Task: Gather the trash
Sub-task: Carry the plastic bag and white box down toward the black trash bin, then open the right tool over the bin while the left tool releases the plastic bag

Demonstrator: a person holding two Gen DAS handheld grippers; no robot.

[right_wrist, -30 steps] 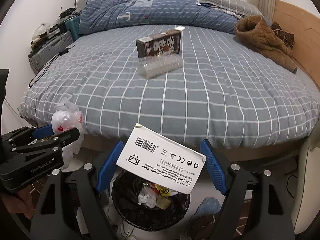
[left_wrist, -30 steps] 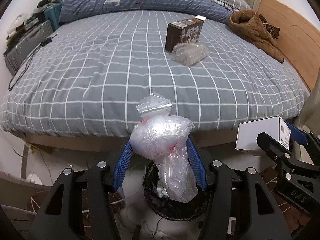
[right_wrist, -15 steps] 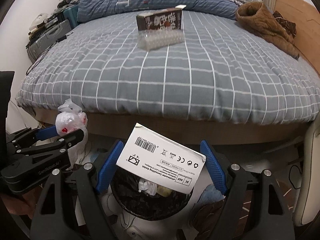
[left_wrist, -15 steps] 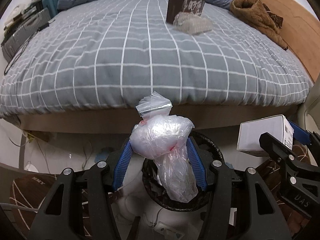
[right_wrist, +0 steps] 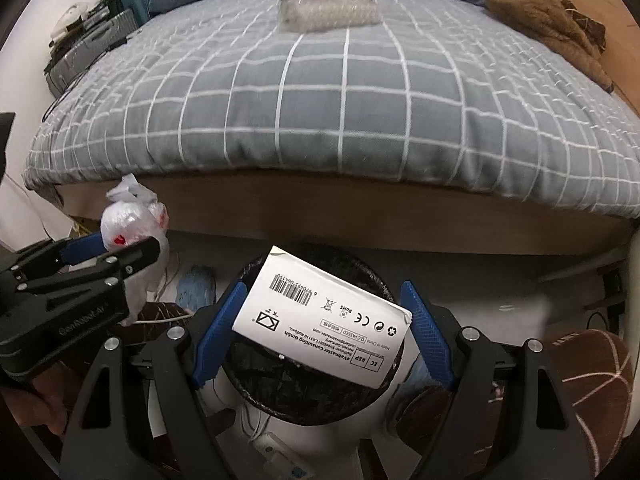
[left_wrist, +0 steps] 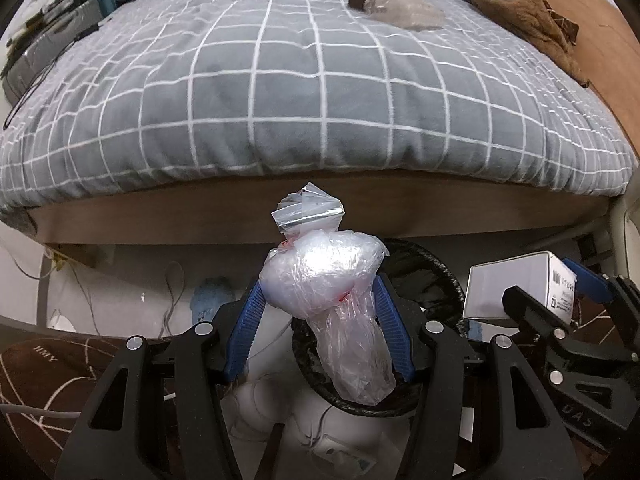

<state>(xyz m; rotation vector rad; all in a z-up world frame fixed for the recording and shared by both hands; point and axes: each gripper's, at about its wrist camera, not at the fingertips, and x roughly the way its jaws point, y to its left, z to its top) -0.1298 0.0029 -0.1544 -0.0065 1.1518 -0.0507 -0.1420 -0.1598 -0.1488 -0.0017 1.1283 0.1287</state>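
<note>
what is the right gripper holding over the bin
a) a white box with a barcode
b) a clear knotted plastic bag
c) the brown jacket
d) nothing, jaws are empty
a: the right gripper has its blue pads on either side of the white box, barcode up, above the black trash bin; the knotted plastic bag is in the left gripper.

Crinkled glossy plastic bag, matt white cardboard box, soft checked cloth bedcover.
</note>
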